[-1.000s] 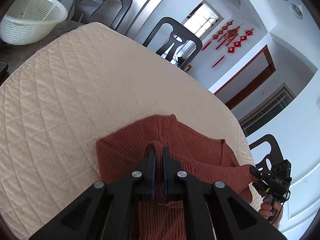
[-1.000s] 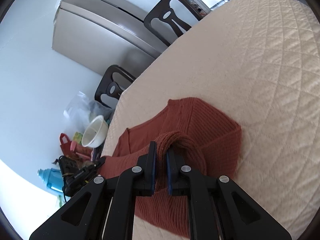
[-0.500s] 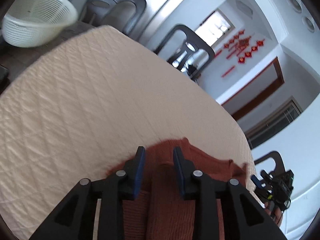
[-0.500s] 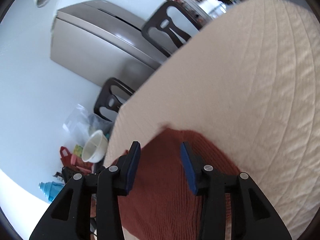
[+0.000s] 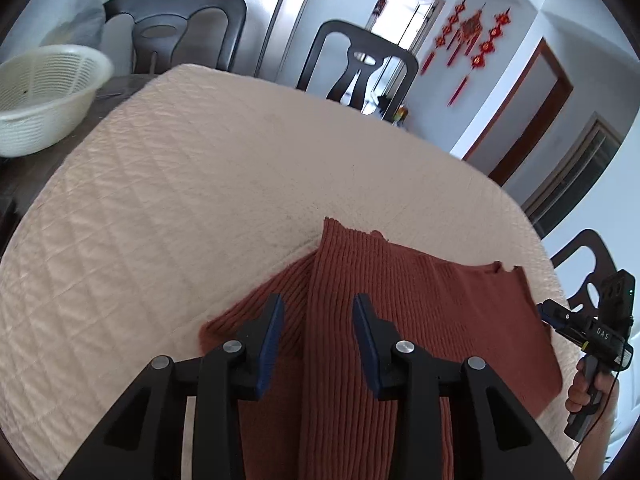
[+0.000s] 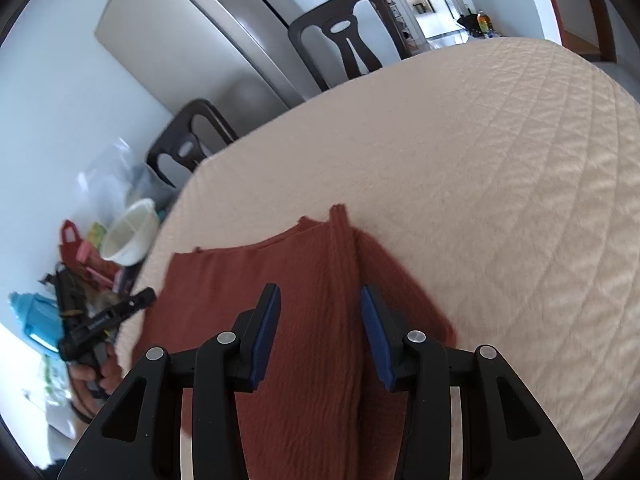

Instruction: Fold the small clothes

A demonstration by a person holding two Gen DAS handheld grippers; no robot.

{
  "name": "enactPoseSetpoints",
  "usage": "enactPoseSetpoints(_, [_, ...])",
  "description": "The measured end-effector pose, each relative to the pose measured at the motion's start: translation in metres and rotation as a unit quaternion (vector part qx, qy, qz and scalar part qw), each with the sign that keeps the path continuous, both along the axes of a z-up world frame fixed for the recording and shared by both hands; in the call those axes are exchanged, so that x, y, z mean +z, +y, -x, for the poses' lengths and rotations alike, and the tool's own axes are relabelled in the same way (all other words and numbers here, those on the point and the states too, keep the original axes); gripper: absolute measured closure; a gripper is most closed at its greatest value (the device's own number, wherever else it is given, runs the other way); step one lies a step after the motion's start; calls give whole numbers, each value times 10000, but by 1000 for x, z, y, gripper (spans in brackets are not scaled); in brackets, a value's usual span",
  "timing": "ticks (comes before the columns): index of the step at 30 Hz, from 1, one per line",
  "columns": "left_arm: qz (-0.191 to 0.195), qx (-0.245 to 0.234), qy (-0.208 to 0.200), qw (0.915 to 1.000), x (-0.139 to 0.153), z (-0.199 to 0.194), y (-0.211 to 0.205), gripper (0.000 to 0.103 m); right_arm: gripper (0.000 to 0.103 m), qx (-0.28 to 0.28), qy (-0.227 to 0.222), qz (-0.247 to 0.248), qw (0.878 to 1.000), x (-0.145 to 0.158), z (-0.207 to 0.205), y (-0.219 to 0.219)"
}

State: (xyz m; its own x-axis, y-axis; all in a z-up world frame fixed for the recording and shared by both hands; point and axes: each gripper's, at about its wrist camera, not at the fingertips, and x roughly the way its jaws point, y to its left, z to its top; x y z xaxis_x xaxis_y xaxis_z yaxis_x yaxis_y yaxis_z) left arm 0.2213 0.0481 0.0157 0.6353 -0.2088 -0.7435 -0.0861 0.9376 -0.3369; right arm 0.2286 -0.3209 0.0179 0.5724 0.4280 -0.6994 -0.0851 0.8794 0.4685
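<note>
Ahead of and beneath both your grippers spreads the quilted cream cover (image 5: 168,216), filling most of each view. On it, directly under your tools, lies the rust-red knit sweater (image 5: 404,292) (ribbed, with a folded sleeve strip running up the middle). Your left gripper (image 5: 318,338) hangs over that strip with its jaws spread wide, holding nothing. Your right gripper (image 6: 320,334) is likewise parted and empty above the sweater. Far off to your left gripper's left sits a white basket (image 5: 44,92).
</note>
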Motion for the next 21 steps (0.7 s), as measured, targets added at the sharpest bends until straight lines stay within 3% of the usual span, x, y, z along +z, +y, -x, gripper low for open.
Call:
enactPoseSetpoints(1, [0,-52,71,10000,-2,-6,-2,65,62,27,68,107,9999,-3,-7,1])
enactPoseSetpoints(3, [-20,-109,185,9998,-6,-15,-7,67,82,65,162,292,9994,-7,-12,4])
enactPoseSetpoints(5, [-125,-159,180,9996,-7,-18,-12,88,96,124,201,458,9987,-10,-14,7])
enactPoseSetpoints(6, [-131,-200,128,9996,-6,-15,-14,88,96,132,170,466,9987,-8,-13,6])
enactPoseSetpoints(7, [-182,-200,46,9996,-4,-12,-15,96,96,139,93,473,9987,-4,-12,6])
enactPoseSetpoints(11, [-142,-32,-194,9997,2,-3,-8,96,96,11,-140,332,9994,3,-11,-3])
enactPoseSetpoints(16, [-128,114,-86,9998,-9,-3,-4,96,96,-35,108,210,9997,-14,-22,-7])
enactPoseSetpoints(21, [-93,204,-116,9997,-3,5,2,94,93,-196,-61,376,9991,4,-9,-7])
